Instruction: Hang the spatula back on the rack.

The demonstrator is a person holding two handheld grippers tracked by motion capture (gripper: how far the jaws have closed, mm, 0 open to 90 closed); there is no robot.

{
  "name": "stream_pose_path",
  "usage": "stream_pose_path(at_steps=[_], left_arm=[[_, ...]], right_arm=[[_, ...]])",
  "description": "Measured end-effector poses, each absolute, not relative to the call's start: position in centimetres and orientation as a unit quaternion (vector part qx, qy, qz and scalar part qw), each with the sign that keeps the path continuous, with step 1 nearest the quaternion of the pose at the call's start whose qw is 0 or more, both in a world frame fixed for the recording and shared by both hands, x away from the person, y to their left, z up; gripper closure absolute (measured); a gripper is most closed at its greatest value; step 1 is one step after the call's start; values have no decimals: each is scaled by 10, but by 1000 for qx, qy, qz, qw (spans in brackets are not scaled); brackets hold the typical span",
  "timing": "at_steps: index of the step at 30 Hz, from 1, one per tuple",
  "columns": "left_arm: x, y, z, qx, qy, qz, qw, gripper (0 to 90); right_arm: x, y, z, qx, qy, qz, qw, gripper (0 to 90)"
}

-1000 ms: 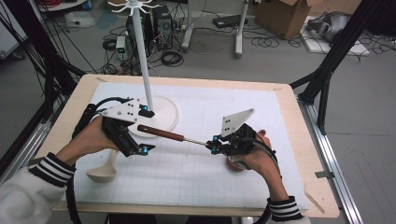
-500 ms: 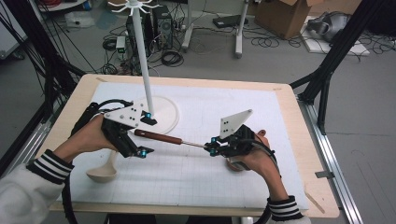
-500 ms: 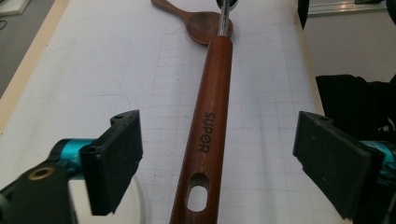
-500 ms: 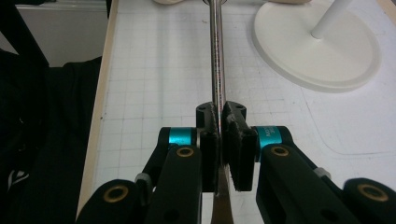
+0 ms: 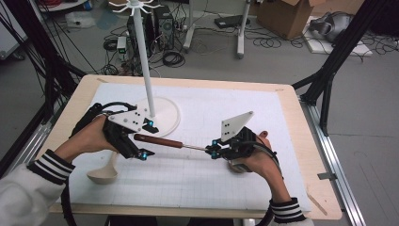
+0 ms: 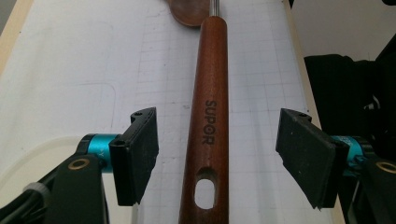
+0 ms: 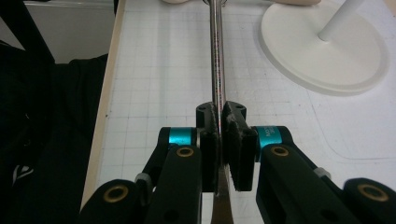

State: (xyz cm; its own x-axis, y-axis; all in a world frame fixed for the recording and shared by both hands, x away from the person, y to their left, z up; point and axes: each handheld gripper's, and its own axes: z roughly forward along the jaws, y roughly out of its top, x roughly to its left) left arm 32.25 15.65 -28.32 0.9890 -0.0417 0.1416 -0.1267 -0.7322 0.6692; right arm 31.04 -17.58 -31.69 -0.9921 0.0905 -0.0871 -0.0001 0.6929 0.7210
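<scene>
A utensil with a brown wooden handle (image 5: 157, 141) marked SUPOR (image 6: 208, 126) and a thin steel shaft (image 5: 194, 147) hangs level above the white mat. My right gripper (image 5: 214, 149) is shut on the steel shaft (image 7: 216, 56), with the pads (image 7: 233, 135) pressed on both sides of it. My left gripper (image 5: 147, 140) straddles the handle's end, where there is a hanging hole. Its jaws have just been closing, with the handle between them, but both pads (image 6: 140, 154) still stand clear of the wood in the left gripper view.
A white stand with a round base (image 5: 167, 117) and a tall pole (image 5: 143, 61) sits just behind my left gripper. A pale wooden spoon (image 5: 104, 173) lies by the person's left wrist. The gridded mat (image 5: 197, 183) covers a wooden table (image 5: 320, 197).
The left gripper's jaws have drawn closer around the wooden handle. Both hands and the utensil have stayed in place.
</scene>
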Motion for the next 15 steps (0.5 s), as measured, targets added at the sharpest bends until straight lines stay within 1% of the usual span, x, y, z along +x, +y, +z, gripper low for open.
stream_pose_path(at_steps=[8,12,15], left_arm=[[323,160,-282,927,-34,64,367,289],[322,158,-282,928,-39,63,364,300],[322,157,-284,930,-38,60,361,326]], right_arm=[[310,-177,-316,25,918,392,59,850],[309,-176,-317,24,918,390,58,850],[309,-176,-316,24,918,391,60,850]])
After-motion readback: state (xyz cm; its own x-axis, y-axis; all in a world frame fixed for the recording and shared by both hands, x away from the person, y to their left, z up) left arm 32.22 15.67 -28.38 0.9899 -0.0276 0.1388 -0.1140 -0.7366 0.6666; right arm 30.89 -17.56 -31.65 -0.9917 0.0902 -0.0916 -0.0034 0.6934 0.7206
